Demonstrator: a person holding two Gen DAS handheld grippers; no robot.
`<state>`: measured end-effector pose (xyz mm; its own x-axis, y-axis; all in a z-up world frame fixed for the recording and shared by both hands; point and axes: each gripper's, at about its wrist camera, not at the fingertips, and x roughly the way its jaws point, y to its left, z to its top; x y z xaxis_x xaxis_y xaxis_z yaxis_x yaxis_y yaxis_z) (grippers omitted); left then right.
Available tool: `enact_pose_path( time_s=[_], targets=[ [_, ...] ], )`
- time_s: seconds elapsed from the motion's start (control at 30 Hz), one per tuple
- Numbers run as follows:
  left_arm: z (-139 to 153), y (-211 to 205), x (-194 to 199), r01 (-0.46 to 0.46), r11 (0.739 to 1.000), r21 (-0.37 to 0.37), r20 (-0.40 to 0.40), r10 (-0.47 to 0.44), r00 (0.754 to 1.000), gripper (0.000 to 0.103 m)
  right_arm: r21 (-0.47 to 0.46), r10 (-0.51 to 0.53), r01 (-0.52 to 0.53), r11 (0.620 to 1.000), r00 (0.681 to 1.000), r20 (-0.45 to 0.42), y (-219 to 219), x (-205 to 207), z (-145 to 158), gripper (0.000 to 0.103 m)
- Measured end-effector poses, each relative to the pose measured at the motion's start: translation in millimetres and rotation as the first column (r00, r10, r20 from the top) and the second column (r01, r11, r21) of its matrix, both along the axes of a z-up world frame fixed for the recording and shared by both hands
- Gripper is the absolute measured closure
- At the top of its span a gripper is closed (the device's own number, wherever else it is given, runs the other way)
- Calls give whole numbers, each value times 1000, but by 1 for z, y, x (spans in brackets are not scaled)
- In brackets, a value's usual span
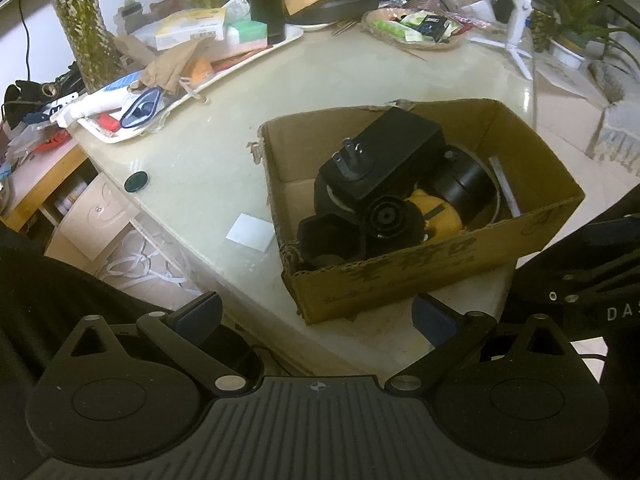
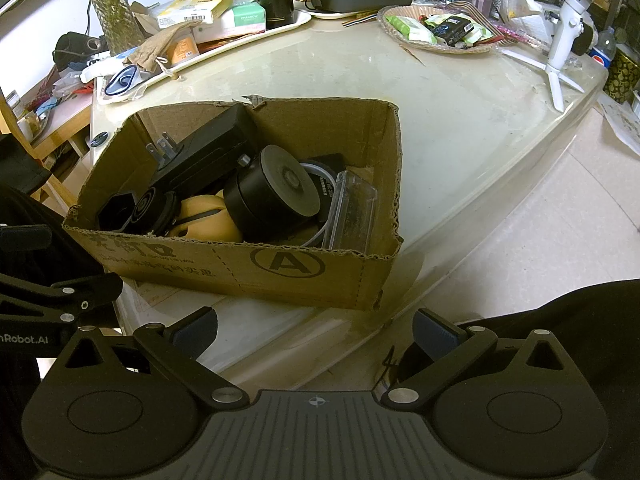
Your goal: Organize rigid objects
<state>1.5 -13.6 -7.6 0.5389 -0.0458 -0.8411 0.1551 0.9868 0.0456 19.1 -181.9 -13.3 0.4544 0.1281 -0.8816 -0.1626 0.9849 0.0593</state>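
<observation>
**Both tongs hang empty before a box of hard goods**

A torn cardboard box (image 1: 420, 268) sits near the front edge of the pale bench (image 1: 208, 168), already packed with rigid items. The left tongs (image 1: 316, 316) and right tongs (image 2: 314, 330) are both spread wide and hold nothing, hovering short of the box's near wall, so everything in it lies straight ahead and slightly below them.

On top, a black plug adapter (image 1: 384, 152) lies tilted, its long axis running from the near-left toward the far wall, prongs facing the left tongs. That side looks the nearer for any grasp of it. Beside it rest a black round weight (image 2: 272, 196), a yellow piece (image 1: 436, 210), a ribbed black knob (image 1: 386, 218) and a hexagonal black cup (image 1: 330, 238).

Only the right wrist view shows the clear plastic case (image 2: 352, 212) standing against the box's right wall. Only the left view shows a white card (image 1: 251, 231) and a dark round lid (image 1: 136, 181) loose on the bench outside the box.
</observation>
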Motion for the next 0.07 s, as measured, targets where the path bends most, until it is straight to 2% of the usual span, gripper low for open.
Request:
enact_pose_path(
  time_s=[0.07],
  targets=[
    [0, -1, 0, 1, 1000, 3, -1, -1, 1000, 0, 0, 0, 0, 1000, 1000, 0, 0, 0, 0, 0]
  ],
)
